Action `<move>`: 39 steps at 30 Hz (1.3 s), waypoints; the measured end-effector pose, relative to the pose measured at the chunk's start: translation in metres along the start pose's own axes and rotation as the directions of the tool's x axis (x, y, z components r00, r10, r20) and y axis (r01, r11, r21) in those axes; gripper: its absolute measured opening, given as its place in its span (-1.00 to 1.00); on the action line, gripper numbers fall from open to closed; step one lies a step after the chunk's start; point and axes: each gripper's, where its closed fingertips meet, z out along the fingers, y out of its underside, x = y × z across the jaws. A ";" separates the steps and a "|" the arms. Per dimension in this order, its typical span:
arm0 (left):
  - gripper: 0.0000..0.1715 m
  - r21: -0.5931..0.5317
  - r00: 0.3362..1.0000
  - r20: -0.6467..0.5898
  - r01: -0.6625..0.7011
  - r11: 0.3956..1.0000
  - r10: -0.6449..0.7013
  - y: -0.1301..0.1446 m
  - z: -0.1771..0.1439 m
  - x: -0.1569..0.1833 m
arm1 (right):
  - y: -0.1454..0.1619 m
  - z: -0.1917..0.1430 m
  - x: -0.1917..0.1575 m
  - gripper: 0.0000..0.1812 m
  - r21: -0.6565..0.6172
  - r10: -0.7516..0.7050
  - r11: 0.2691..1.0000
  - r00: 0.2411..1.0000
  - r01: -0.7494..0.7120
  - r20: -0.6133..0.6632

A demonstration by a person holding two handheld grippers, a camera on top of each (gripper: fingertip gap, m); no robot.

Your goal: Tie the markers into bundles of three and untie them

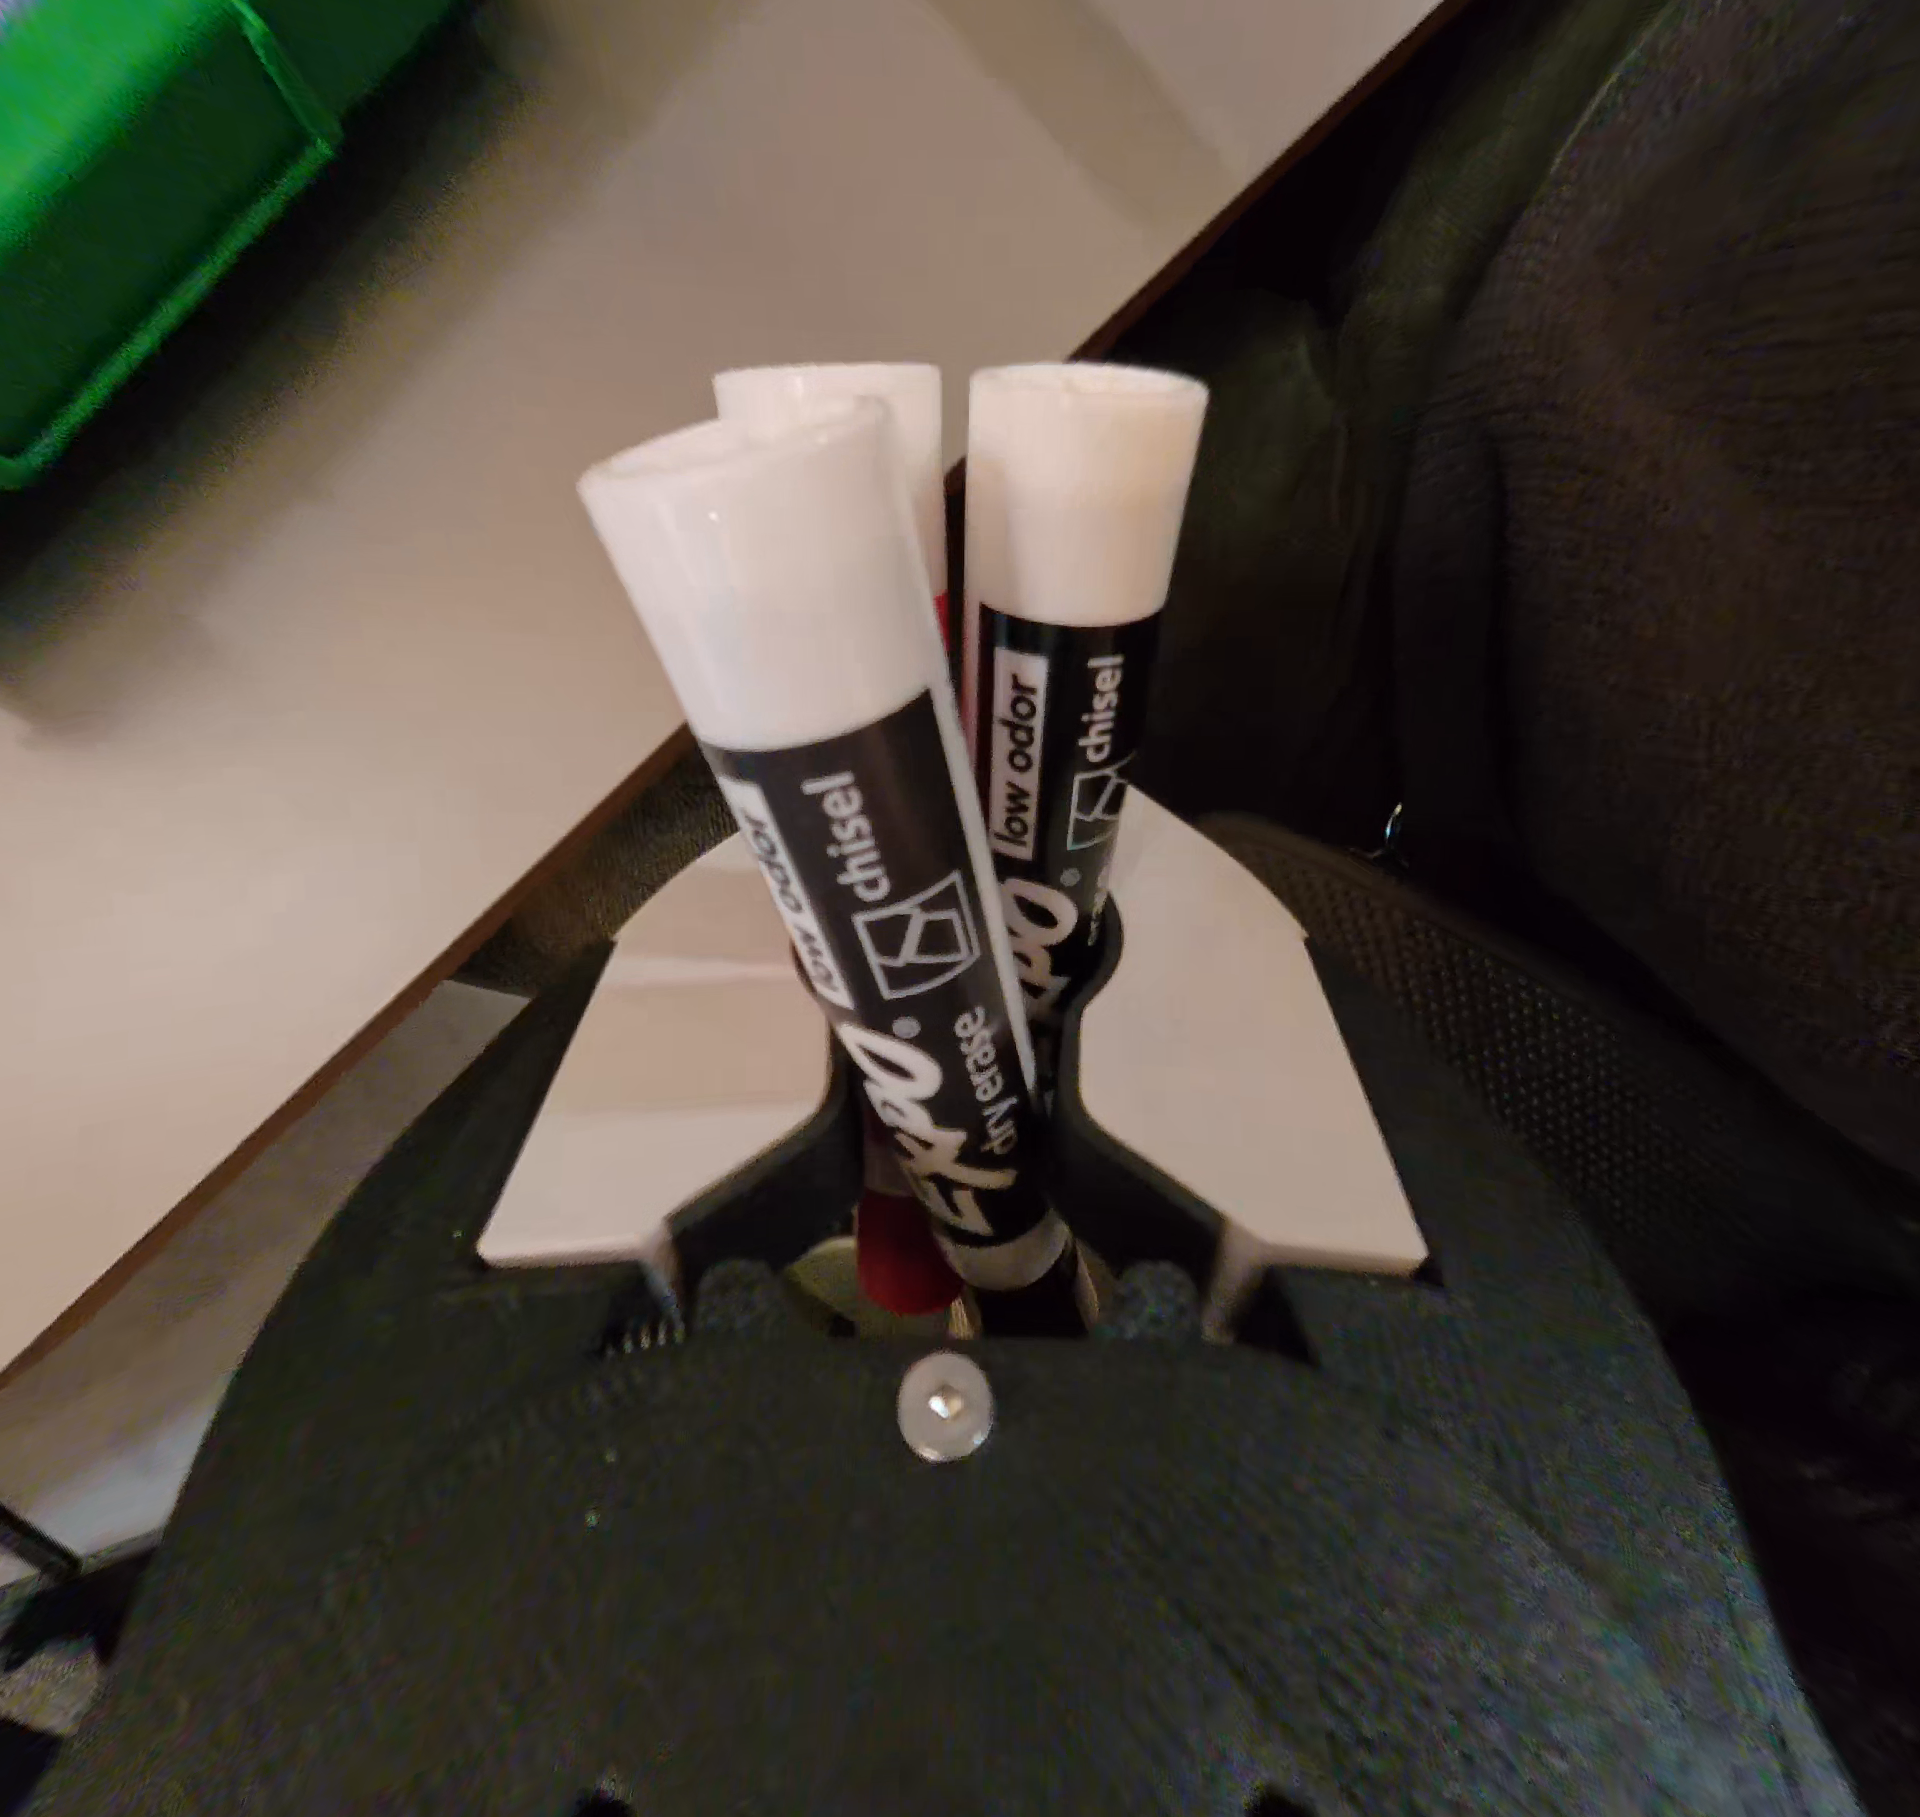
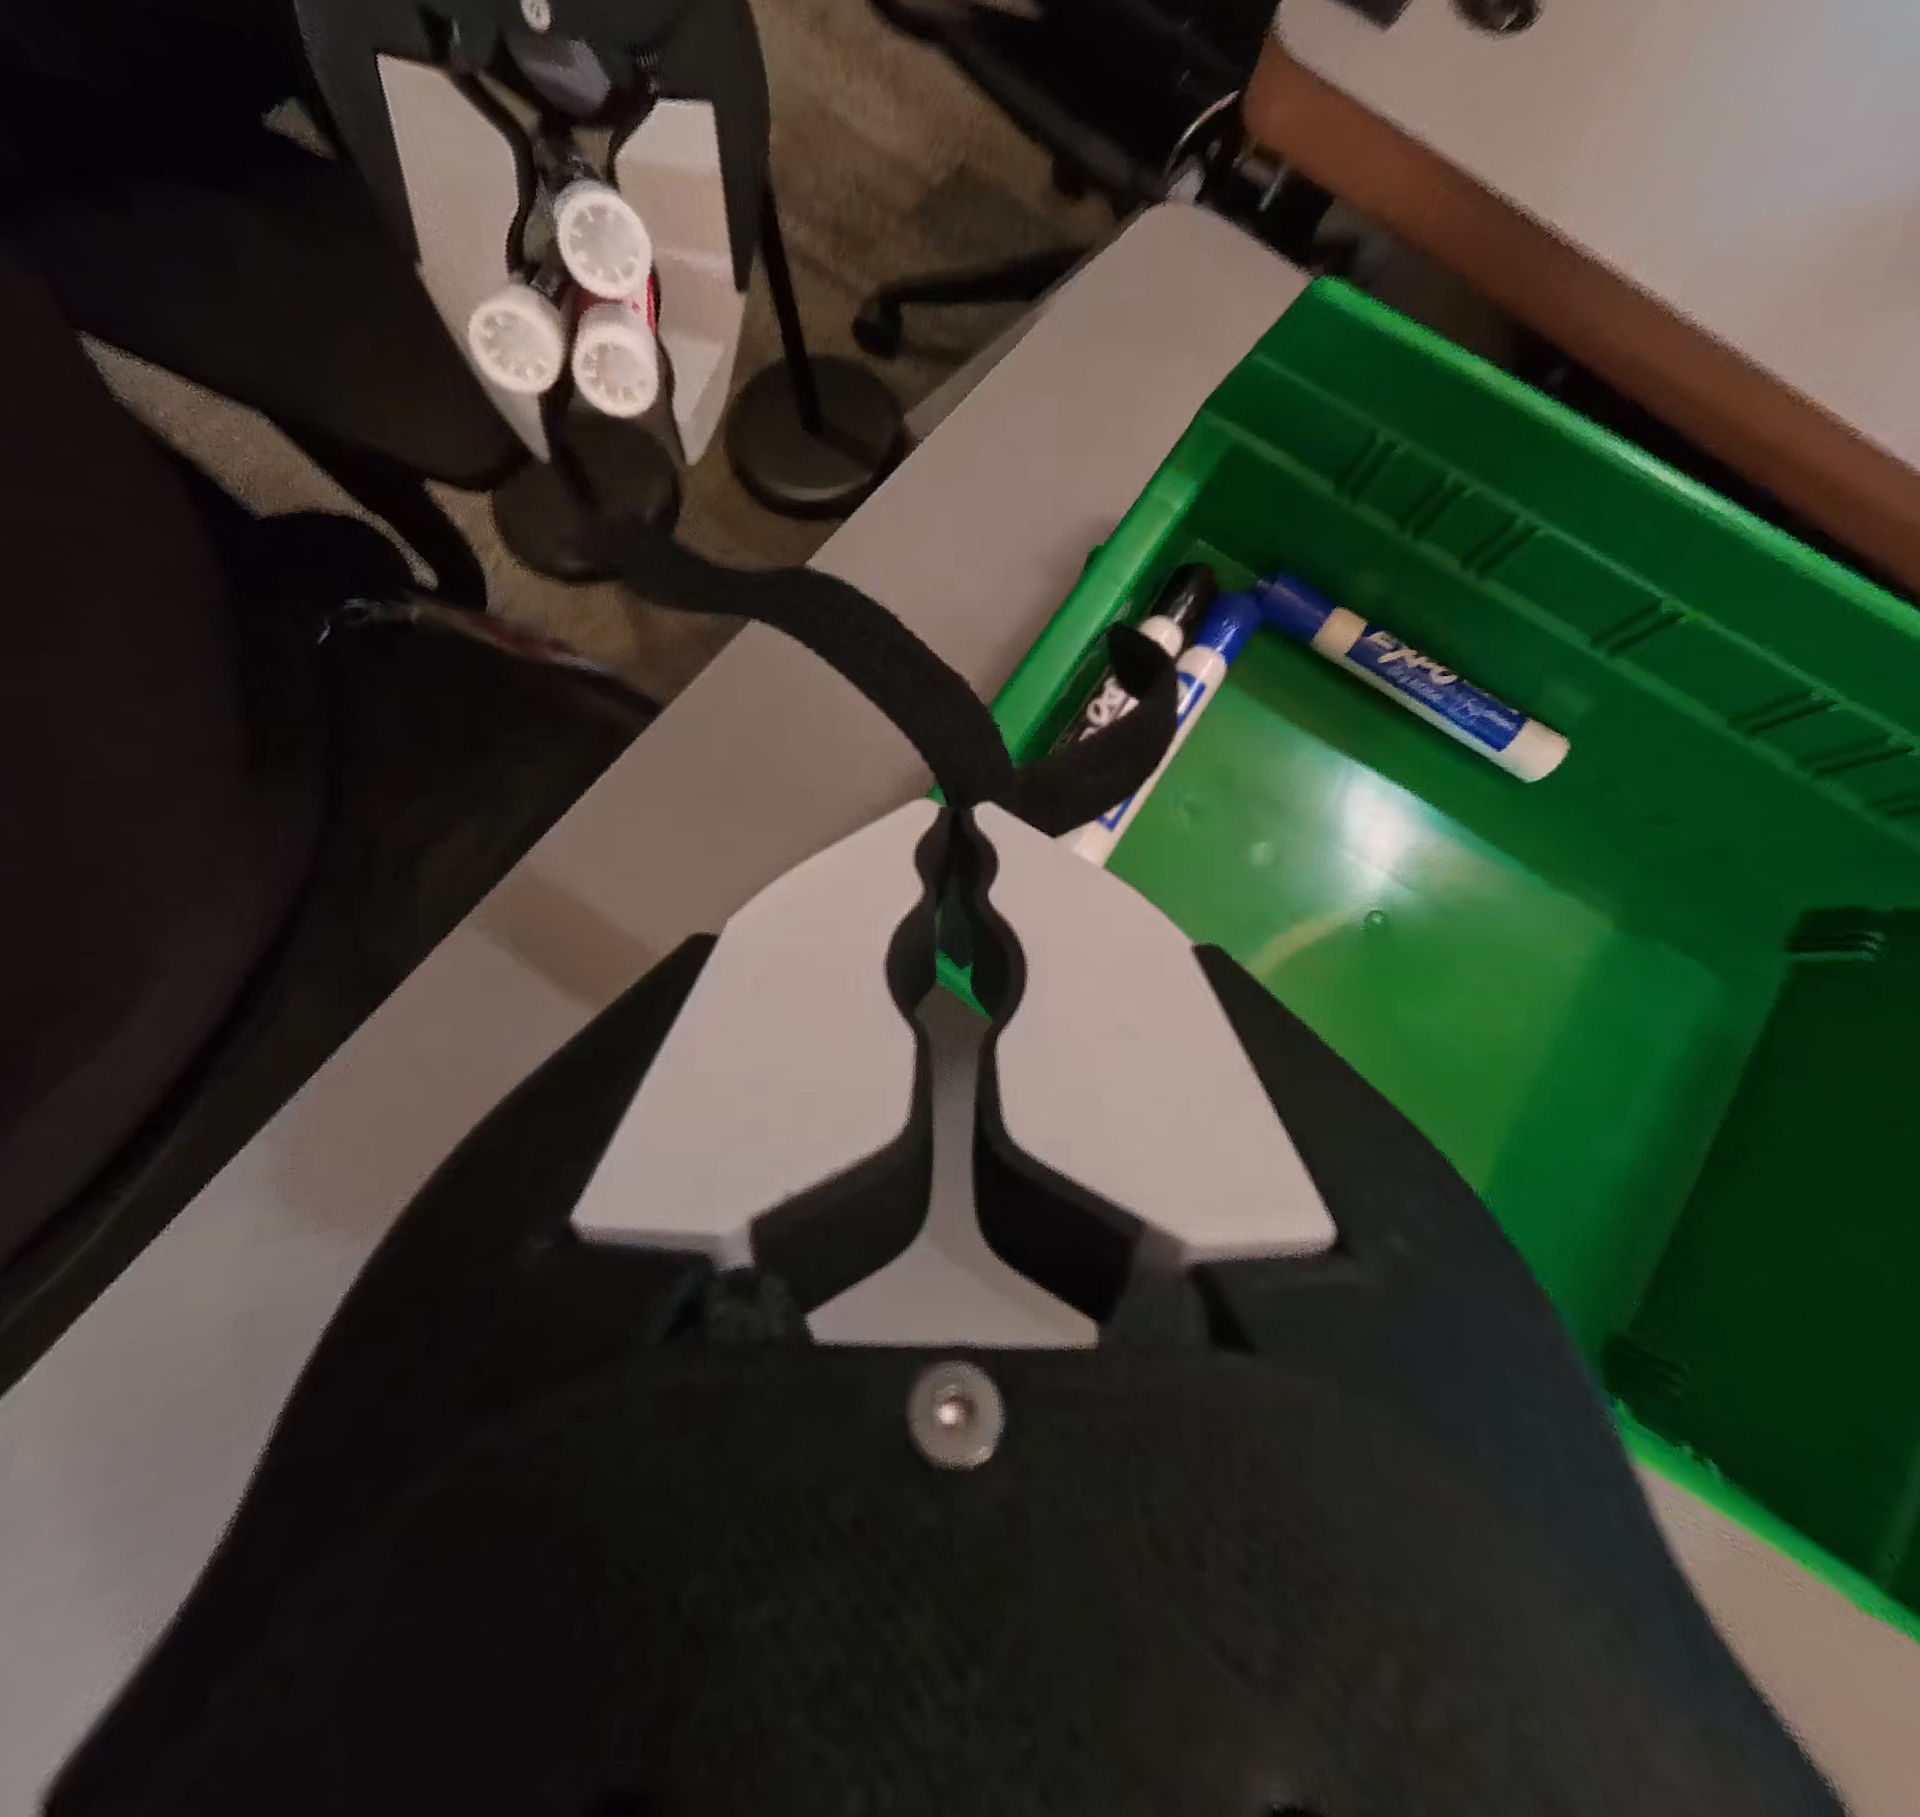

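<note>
**Left wrist view and right wrist view: two hand-held grippers, one clamping markers, one pinching a strap**

In the left wrist view, the left gripper [image 1: 961,946] occupies the lower centre of the frame, its fingers clenched around a bundle of three markers [image 1: 914,728]. The markers stand up out of the jaws with their white ends toward the top of the frame; two carry black labels and the third, behind them, shows red. A pale table [image 1: 623,209] fills the upper left, with a green bin [image 1: 135,157] at the far upper left corner. A dark chair [image 1: 1662,417] fills the right side of the frame.

In the right wrist view, the right gripper [image 2: 958,832] sits at lower centre, its fingers closed tightly on a black strap [image 2: 894,655]. The strap curves away toward the upper left of the frame, with a short end hanging to the right over the bin's edge. The green bin [image 2: 1507,936] lies at right, on the table [image 2: 779,759]; inside it, near its upper corner, lie a blue-labelled marker [image 2: 1423,687], a second blue-capped marker [image 2: 1195,687] and a black-capped marker [image 2: 1153,645]. At upper left, the left gripper [image 2: 592,313] appears farther off, off the table's edge and over carpeted floor, with the three white marker ends [image 2: 566,323] facing the camera.
</note>
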 end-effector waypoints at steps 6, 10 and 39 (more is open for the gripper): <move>-0.51 0.090 0.998 0.053 -0.048 0.995 0.043 -0.020 -0.004 -0.011 | -0.007 -0.015 -0.042 -0.99 0.156 0.020 0.987 1.000 -0.022 0.009; -0.50 0.080 0.995 0.064 -0.085 0.993 0.080 -0.030 -0.001 -0.017 | 0.011 -0.019 -0.059 -1.00 0.119 0.017 0.993 1.000 -0.014 -0.025; -0.51 0.231 0.971 0.122 -0.227 0.946 0.203 -0.159 0.012 -0.047 | 0.015 -0.011 -0.073 -0.99 0.401 0.084 0.915 0.994 -0.052 -0.063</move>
